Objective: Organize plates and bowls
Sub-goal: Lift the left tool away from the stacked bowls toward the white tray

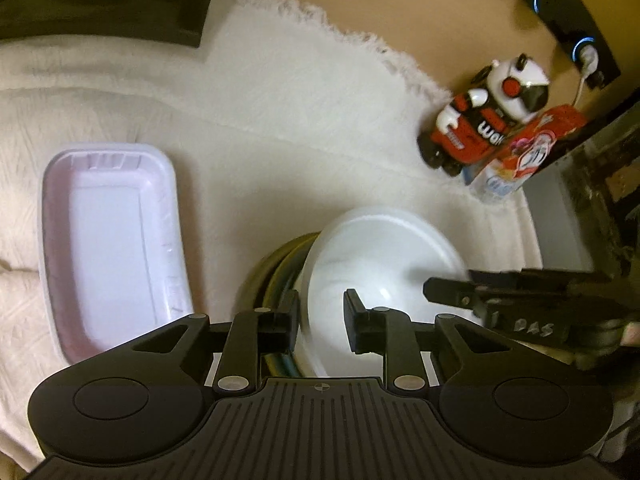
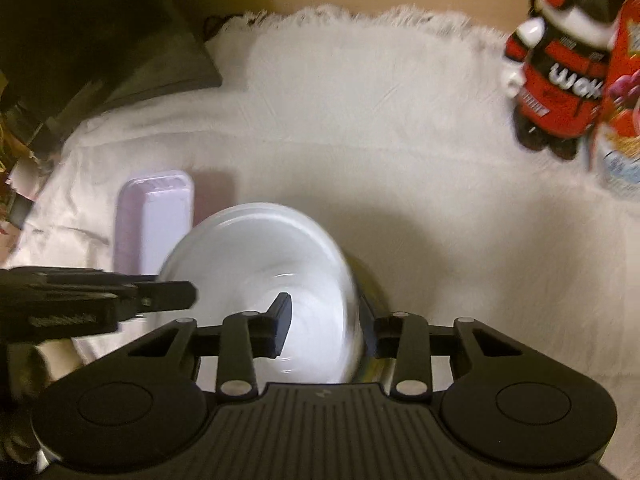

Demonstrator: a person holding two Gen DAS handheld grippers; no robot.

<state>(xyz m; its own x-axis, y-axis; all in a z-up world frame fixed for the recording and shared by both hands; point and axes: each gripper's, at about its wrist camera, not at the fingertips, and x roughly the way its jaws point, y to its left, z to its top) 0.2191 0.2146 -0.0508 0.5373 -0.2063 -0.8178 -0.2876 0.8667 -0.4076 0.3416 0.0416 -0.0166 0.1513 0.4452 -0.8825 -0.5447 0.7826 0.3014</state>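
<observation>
White letters reading roughly "Wok" sit on the red body of the toy figure (image 1: 476, 120), upper right of the left wrist view, cut off by the red carton (image 1: 528, 148). Handwritten letters, perhaps "DAS", show on the other gripper's black body at right; blurred.

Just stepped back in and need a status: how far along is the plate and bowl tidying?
Done: little that shows; the lavender tray lies alone on the white cloth. In hand: the left hand-held gripper and right hand-held gripper each straddle a rim of the white bowl, which sits tilted on a dark, gold-rimmed dish. Left: grouping bowl, dish and tray.
</observation>
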